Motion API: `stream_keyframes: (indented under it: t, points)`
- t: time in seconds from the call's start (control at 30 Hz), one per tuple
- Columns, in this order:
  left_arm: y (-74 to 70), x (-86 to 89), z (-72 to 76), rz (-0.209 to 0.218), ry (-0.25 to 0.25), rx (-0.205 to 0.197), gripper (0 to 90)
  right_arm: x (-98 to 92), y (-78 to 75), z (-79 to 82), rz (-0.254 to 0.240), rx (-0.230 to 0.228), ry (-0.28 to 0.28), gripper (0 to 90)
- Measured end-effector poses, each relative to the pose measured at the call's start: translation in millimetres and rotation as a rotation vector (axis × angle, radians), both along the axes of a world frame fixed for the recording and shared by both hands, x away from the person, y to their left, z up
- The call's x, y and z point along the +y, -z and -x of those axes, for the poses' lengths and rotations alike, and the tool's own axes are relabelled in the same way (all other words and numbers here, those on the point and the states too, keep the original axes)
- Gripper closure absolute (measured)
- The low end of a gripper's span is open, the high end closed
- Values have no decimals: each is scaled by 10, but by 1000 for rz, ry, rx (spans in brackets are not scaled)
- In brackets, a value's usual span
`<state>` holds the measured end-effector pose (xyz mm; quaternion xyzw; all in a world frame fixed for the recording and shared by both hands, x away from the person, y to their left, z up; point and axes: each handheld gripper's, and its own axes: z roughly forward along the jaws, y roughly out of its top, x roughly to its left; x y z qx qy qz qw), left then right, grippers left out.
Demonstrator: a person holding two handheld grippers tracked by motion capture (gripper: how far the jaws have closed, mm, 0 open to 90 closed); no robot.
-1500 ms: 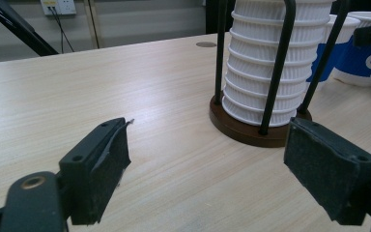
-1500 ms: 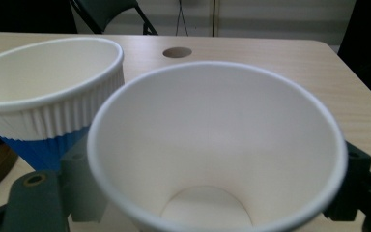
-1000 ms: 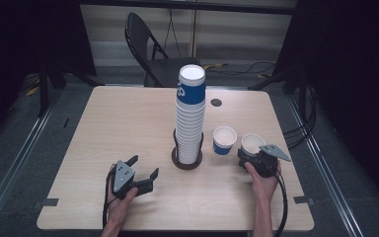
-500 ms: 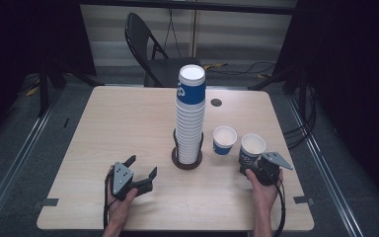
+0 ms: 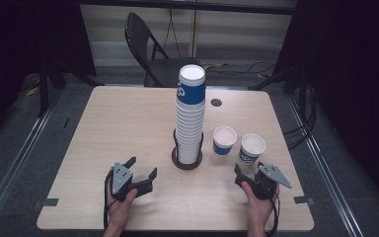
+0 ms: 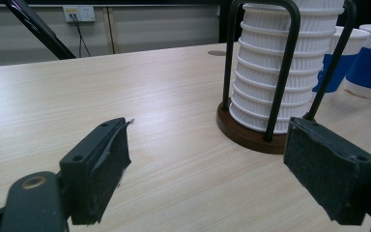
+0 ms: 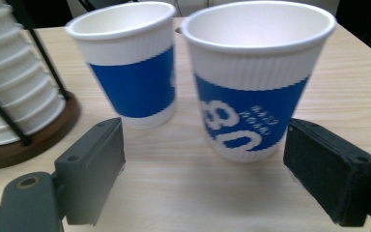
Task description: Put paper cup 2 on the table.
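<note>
Beside cup stack (image 5: 189, 116) in holder (image 5: 187, 161): 2 empty cups (image 5: 224, 140).

Cups on table (image 5: 128, 118)
Stack of cups (image 5: 189, 118) in holder (image 5: 186, 162) at centre; two cups right of it, near cup (image 5: 252, 148) just right of far cup (image 5: 224, 140); chair (image 5: 150, 49) behind.

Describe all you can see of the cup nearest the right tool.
The cup is ribbed white paper with a blue band and white print. It stands upright and empty on the table, apart from the second cup beside it. The right tool is open just before it, not touching.
</note>
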<state>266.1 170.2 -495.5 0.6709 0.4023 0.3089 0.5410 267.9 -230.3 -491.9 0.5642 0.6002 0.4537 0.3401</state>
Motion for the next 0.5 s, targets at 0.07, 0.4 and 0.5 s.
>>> stream_keyframes:
  t: [0.07, 0.4, 0.5]
  points:
    - [1, -1, 4, 7, -6, -1, 162, 59, -19, 50, 5, -26, -11, 144]
    - [-1, -13, 53, 6, -2, 9, 159, 331, -153, 217, -36, -113, -127, 196]
    - [1, -20, 74, 13, -3, 7, 159, 436, -164, 232, -42, -129, -153, 190]
